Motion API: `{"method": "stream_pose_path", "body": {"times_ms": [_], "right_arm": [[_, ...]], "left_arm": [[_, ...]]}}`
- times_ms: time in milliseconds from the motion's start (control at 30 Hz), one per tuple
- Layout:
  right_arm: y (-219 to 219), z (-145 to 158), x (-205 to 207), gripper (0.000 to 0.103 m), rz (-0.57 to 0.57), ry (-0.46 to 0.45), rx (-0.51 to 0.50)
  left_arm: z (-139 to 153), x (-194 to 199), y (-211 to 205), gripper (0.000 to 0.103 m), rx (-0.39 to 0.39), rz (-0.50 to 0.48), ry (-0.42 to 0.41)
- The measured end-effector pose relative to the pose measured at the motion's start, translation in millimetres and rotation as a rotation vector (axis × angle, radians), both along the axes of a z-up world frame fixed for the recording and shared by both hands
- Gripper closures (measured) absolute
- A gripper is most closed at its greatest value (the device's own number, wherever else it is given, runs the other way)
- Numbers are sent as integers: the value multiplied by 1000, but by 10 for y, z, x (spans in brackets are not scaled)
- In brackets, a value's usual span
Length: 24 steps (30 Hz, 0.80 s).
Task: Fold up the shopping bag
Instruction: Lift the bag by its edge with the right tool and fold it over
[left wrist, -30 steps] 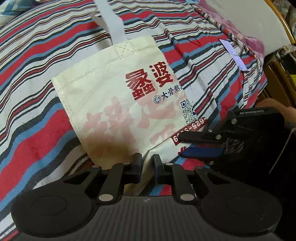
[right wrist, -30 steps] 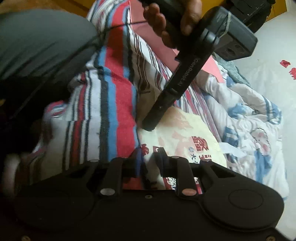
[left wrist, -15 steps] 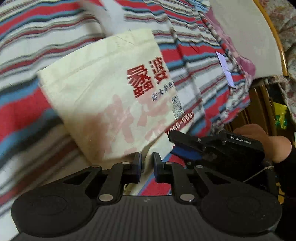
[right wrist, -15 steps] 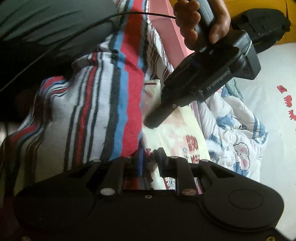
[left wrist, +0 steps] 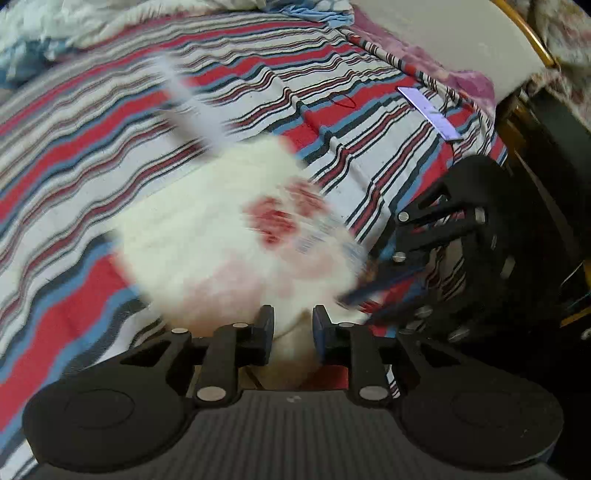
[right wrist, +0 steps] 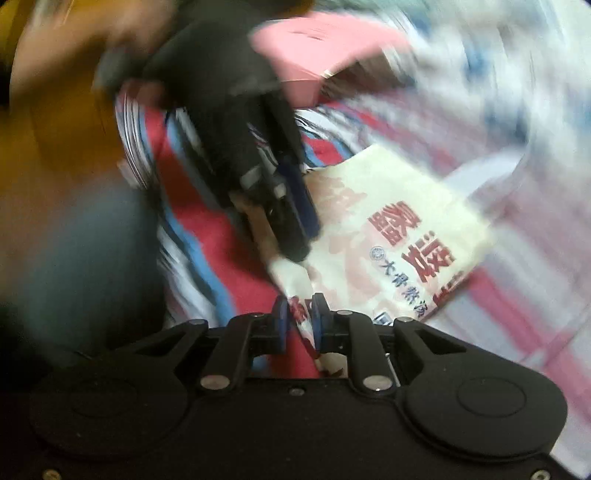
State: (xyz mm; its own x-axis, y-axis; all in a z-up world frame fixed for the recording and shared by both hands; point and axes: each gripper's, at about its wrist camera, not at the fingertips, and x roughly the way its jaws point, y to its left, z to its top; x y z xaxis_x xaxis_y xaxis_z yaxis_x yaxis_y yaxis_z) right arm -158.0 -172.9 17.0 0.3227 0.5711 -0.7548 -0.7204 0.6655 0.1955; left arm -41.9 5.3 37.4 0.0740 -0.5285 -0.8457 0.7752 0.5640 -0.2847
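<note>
A cream shopping bag (left wrist: 229, 229) with red print lies folded on the striped bedsheet (left wrist: 92, 155), blurred by motion, its grey handle (left wrist: 192, 107) trailing away from me. My left gripper (left wrist: 293, 328) has the bag's near edge between its jaws, which are opening with a clear gap. My right gripper (right wrist: 298, 317) is closing, its pads pinching the bag's (right wrist: 399, 229) printed corner. Each gripper shows in the other's view: the right gripper (left wrist: 351, 295) at the bag's right edge, the left gripper (right wrist: 299, 247) at the bag's far edge.
A pale purple slip (left wrist: 430, 112) lies on the sheet near the bed's right edge, beside a wooden frame (left wrist: 532, 40). A floral quilt is bunched at the top left (left wrist: 55, 33). A pink cloth (right wrist: 332, 40) lies beyond the bag.
The bag now swings with the right gripper, which has rolled strongly and risen. The left gripper's jaws stand wider apart than before. The grey handle has swept to the left.
</note>
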Motion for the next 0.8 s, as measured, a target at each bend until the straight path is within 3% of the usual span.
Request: {"method": "stream_pose_path", "body": {"times_ms": [33,133,367,433,533,600,700,800], "right_arm": [[-86,-7,71,90,-32,106,69],[-249,-166,201,90,-104,311,176],[-537,-557,740,94,-185,611,358],[-556,-588,870,97,-198,664,375],[-567,-617,901,98,-206,701,377],[-544,-588,865,98,-201,692,361],[-546,-575,813,98,-204,685,355],[-547,-572,818,98,-201,670,348]], "left_arm": [[5,-28,11,83,3,-8,-9],[-39,-59,46,83,3,-2,-5],[-104,158,224,83,-61,108,118],[-19,102,221,83,-65,87,37],[198,-152,145,83,-65,-56,-157],[243,-298,21,83,4,-151,-243],[146,-392,-163,83,146,-257,-279],[82,-368,-210,82,182,-311,-258]]}}
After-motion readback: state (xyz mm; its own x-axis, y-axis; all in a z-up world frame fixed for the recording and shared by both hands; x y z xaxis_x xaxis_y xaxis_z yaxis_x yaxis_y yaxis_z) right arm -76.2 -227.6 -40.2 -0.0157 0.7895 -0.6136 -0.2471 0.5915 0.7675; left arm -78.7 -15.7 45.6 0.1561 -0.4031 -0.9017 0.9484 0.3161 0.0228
